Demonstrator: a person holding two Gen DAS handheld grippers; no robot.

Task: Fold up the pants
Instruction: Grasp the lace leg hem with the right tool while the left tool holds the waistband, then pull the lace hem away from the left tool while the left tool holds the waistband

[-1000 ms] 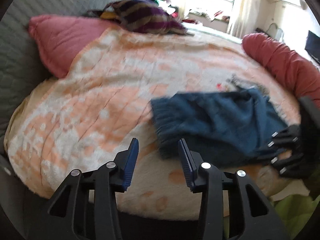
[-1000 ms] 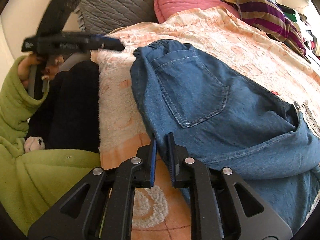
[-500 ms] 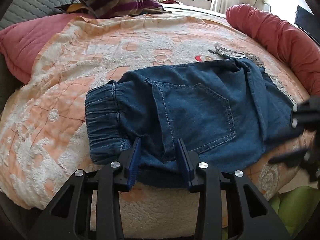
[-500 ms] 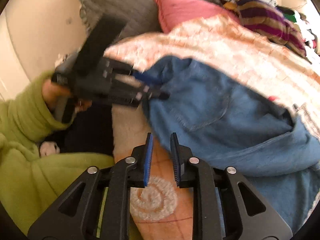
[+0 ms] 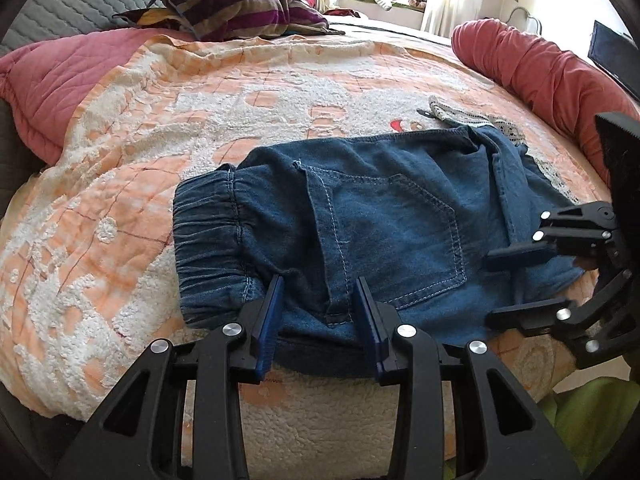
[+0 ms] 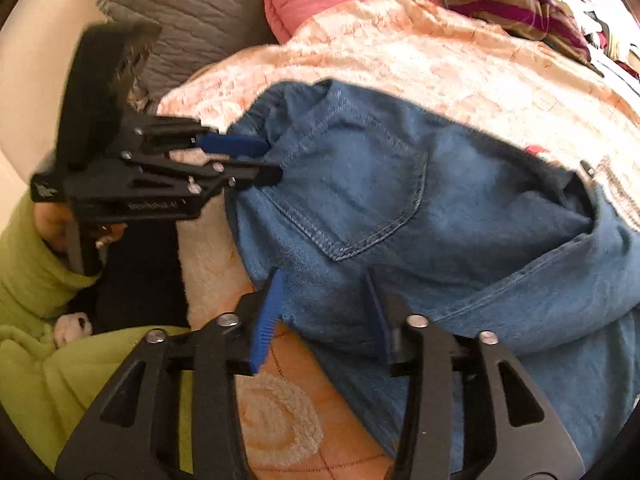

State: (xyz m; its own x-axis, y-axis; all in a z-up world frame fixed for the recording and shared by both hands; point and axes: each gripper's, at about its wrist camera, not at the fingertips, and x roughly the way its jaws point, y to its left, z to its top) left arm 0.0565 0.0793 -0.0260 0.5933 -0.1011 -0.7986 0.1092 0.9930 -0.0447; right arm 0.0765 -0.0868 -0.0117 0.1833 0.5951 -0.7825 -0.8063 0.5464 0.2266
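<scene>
Only blurred, unreadable lettering marks the left hand-held gripper (image 6: 264,160) beside the pants (image 6: 380,200).

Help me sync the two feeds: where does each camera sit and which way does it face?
Left wrist: on the left tongs, facing down across the bed at the jeans; the right tongs show at the right.
Right wrist: on the right tongs, opening over the jeans' edge; left tongs and a green sleeve show.
Shared: jeans, blanket, striped pillow.
</scene>
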